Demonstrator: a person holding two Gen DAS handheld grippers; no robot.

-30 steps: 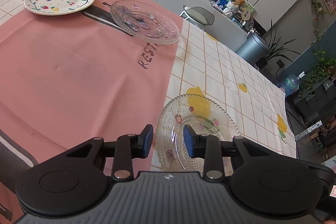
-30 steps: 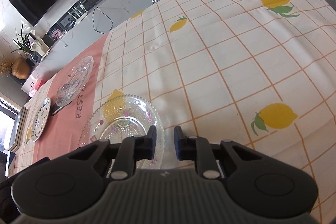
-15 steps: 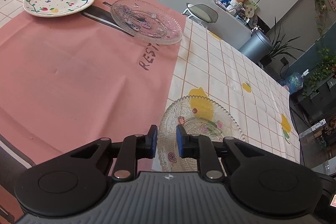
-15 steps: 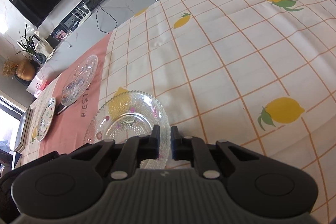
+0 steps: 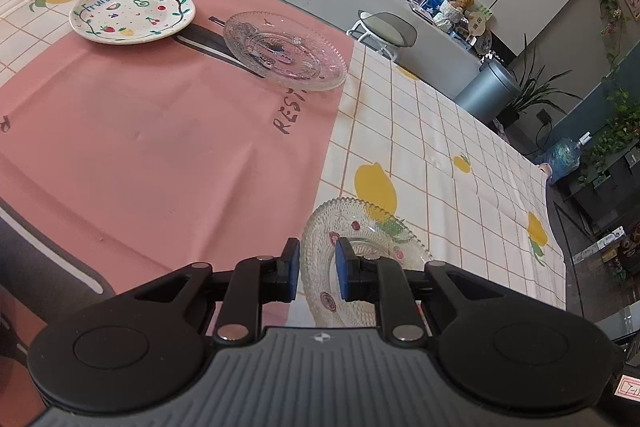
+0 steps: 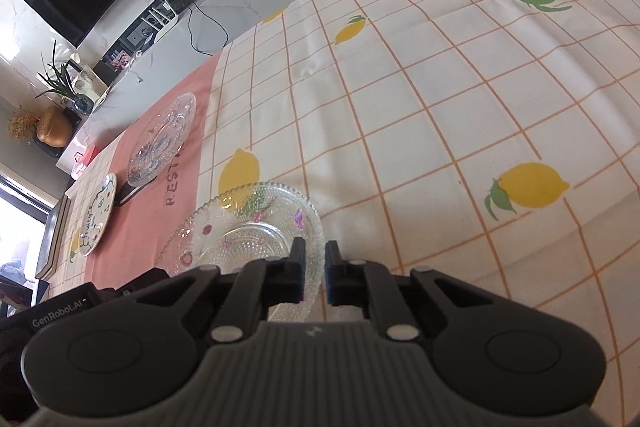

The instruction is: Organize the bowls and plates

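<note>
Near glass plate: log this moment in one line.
left gripper: shut on near glass plate rim | right gripper: shut on same rim | far glass plate: untouched

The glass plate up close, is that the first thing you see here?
Yes: the sparkly glass plate sits nearest, on the lemon tablecloth, with the left gripper and the right gripper each pinching its rim from opposite sides. Farther off on the pink cloth lie a second glass plate and a white plate painted with fruit.
</note>
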